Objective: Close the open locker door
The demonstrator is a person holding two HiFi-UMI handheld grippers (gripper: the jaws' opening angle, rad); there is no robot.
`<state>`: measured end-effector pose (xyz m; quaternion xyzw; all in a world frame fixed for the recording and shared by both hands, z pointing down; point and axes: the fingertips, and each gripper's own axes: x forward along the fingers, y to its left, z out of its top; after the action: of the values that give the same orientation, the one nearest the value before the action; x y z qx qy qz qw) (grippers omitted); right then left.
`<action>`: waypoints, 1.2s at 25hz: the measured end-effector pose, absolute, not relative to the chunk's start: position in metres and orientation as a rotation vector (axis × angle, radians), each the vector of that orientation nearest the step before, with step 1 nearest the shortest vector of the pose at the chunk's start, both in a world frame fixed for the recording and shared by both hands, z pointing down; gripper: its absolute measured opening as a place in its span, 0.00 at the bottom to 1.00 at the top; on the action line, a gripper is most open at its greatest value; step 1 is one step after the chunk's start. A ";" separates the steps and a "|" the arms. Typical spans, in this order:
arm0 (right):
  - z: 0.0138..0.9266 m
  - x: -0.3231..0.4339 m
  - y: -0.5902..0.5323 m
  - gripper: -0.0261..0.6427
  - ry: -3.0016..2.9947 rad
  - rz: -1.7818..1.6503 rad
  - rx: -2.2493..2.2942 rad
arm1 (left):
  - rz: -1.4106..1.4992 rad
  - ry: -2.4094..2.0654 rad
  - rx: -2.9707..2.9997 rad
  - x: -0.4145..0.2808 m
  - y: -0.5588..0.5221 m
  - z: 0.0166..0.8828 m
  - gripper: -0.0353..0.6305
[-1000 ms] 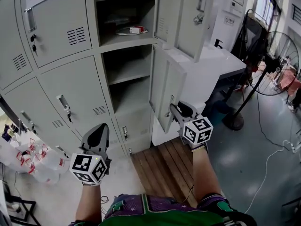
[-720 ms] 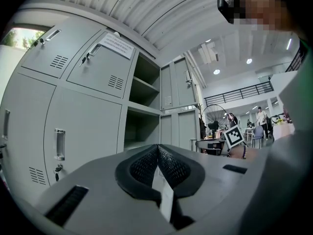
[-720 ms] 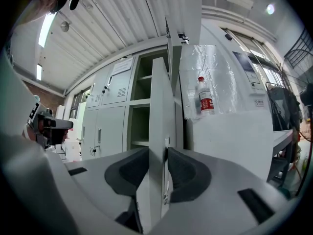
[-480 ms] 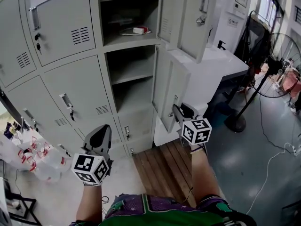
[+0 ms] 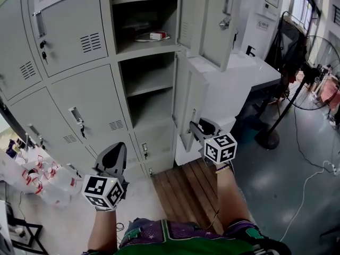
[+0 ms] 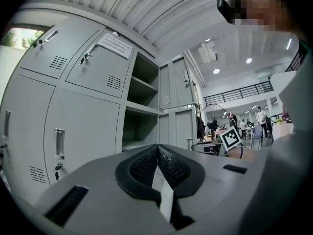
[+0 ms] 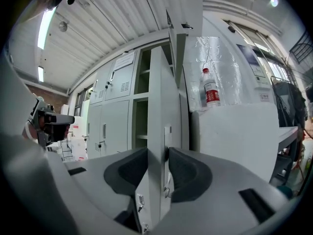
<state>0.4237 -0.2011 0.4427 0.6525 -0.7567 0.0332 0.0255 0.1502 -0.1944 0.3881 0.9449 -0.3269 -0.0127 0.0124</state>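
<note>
Right tool: jaws just eased wider, pads hugging door edge | left tool: pressed together, empty | door wide open; firm your pinch, then swing it shut.

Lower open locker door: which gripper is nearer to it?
Right. The right gripper has the lower open door's edge between its jaws, which just opened slightly; the left gripper, shut, is off left by closed lockers.
</note>
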 end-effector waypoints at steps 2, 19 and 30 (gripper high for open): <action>0.442 0.418 -0.203 0.25 -2.362 0.098 1.977 | -0.043 -1.023 2.940 0.149 -0.193 0.387 0.09; 0.440 0.347 -0.237 0.26 -2.563 0.073 1.733 | 0.016 -1.014 2.894 0.121 -0.231 0.395 0.09; 0.438 0.316 -0.259 0.25 -2.575 0.087 1.727 | 0.010 -0.980 2.905 0.096 -0.263 0.389 0.09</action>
<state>0.3158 -0.2594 0.4379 0.5566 -0.8300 0.0282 0.0198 0.0961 -0.2631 0.3887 0.9469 -0.3193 0.0031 0.0378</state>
